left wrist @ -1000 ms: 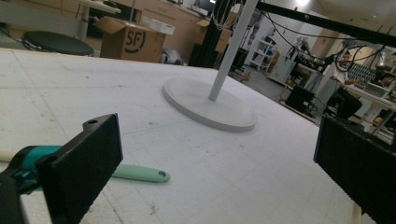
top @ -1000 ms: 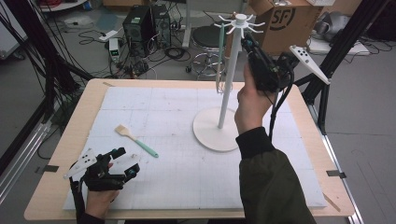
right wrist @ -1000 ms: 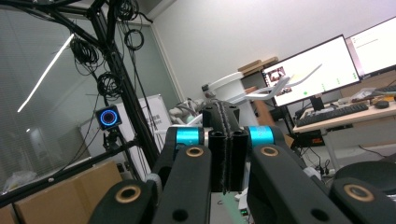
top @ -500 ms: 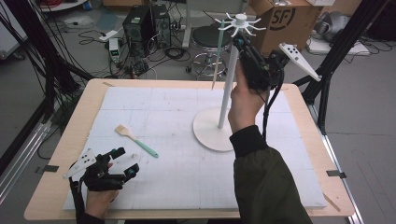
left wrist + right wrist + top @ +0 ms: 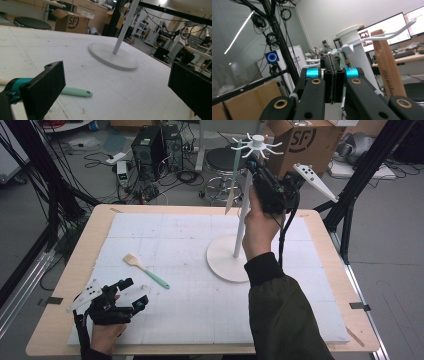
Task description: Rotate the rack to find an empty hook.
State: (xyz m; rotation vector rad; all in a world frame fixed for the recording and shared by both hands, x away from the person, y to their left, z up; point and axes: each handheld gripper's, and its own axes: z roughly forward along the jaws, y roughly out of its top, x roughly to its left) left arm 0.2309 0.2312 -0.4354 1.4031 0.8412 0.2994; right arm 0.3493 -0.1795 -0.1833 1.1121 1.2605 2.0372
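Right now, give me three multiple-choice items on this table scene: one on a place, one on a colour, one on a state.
1. Where does the wooden-headed brush with the mint-green handle lie?
A. On the white mat, left of the stand
B. On the stand's round base
C. Hung on a hook

2. What colour is the tall hook stand?
A. Black
B. White
C. Mint green

3. How do the right gripper's jaws stand?
A. Wide apart
B. Closed on the brush
C. Pressed together

Answers: 1 A, the high view shows it flat on the mat; 2 B, pole, base and hooks are white; 3 C, the right gripper view shows the pads meeting.
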